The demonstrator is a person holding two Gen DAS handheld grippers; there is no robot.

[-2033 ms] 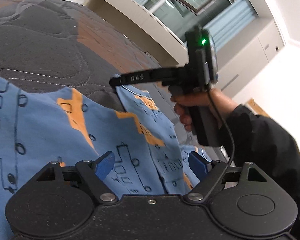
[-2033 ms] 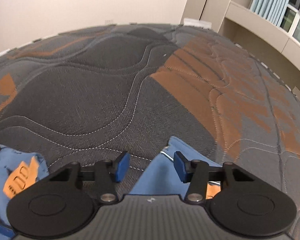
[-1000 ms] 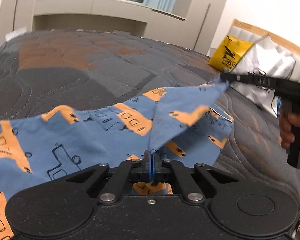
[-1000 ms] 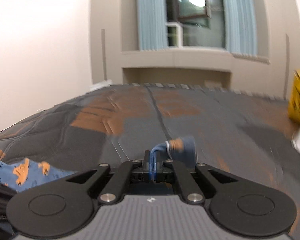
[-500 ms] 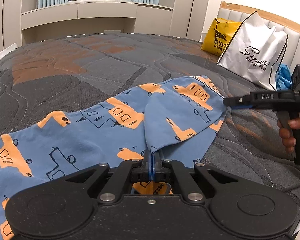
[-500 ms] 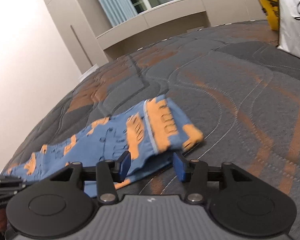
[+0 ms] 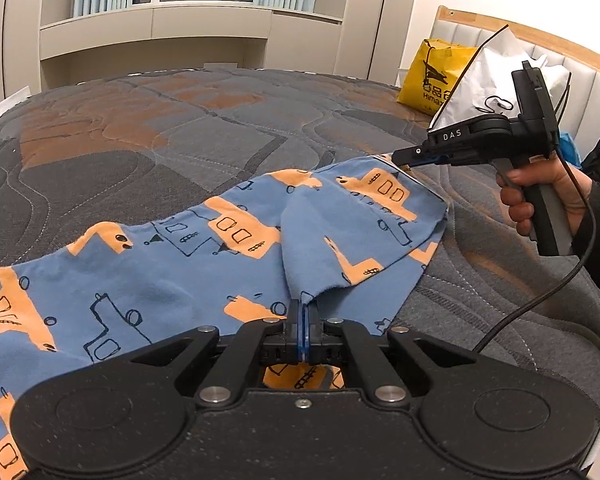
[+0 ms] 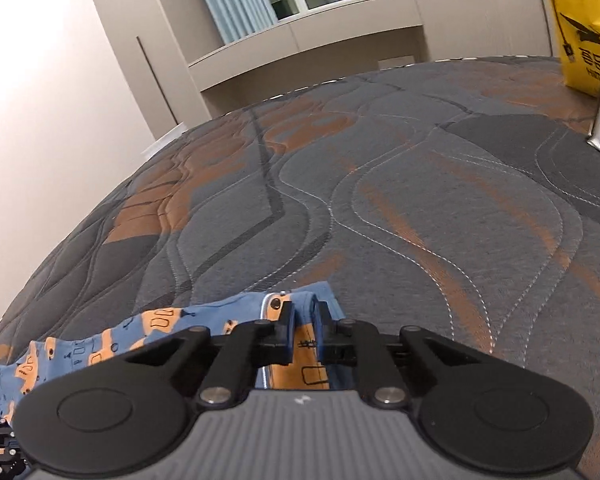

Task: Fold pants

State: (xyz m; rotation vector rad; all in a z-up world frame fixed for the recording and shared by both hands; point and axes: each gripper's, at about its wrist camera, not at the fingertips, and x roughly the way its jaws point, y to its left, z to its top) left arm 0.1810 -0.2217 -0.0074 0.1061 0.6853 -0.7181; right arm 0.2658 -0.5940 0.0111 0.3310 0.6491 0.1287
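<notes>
Bed [image 7: 188, 136]: pants [image 7: 152, 280] lengthwise left-to-right.

Blue children's pants [image 7: 172, 280] printed with orange vehicles and black line-drawn trucks lie spread on a grey and orange quilted bed [image 7: 180, 140]. One part is folded over on top of the rest, forming a raised flap whose near point is lifted off the layer below. The far edge, with a thin white trim line, lies flat.
</notes>
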